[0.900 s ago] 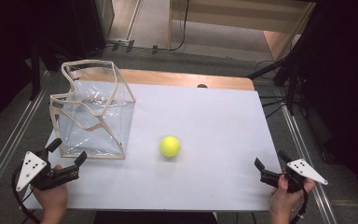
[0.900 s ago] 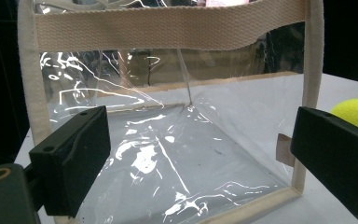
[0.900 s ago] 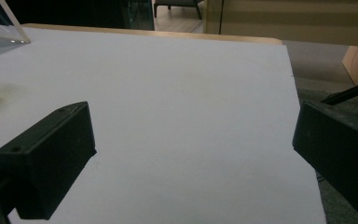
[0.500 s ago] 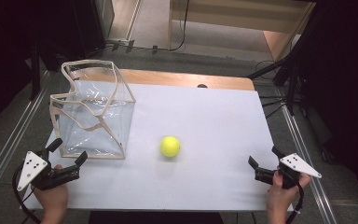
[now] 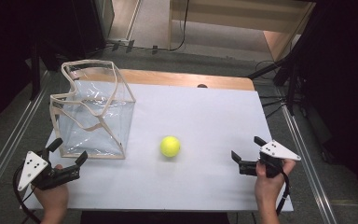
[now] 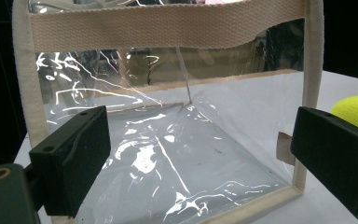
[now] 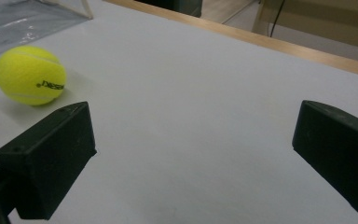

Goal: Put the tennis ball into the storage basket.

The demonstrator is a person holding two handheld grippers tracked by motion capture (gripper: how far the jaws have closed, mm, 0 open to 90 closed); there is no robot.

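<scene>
A clear plastic bag (image 5: pixel 93 112) with beige webbing trim stands open-topped on the left of the white table (image 5: pixel 205 116). A yellow tennis ball (image 5: pixel 170 146) lies to its right, near the table's middle. My left gripper (image 5: pixel 69 150) is open just in front of the bag's near left corner, with nothing between its jaws. In the left gripper view the bag (image 6: pixel 168 140) stands close ahead of the left gripper (image 6: pixel 200 135), and the ball (image 6: pixel 356 112) peeks past the right jaw. My right gripper (image 5: pixel 247 148) is open to the right of the ball, pointing left. The ball (image 7: pixel 30 74) lies ahead and left of the right gripper (image 7: pixel 196 126).
A wooden strip (image 5: pixel 186 79) runs along the table's far edge. Metal rails (image 5: pixel 9 140) flank the table on the floor at both sides. Bare white tabletop (image 7: pixel 214 93) stretches between the ball and the right gripper.
My right gripper has moved left and a little forward from the table's right edge toward the ball. The left gripper, bag and ball have stayed put.
</scene>
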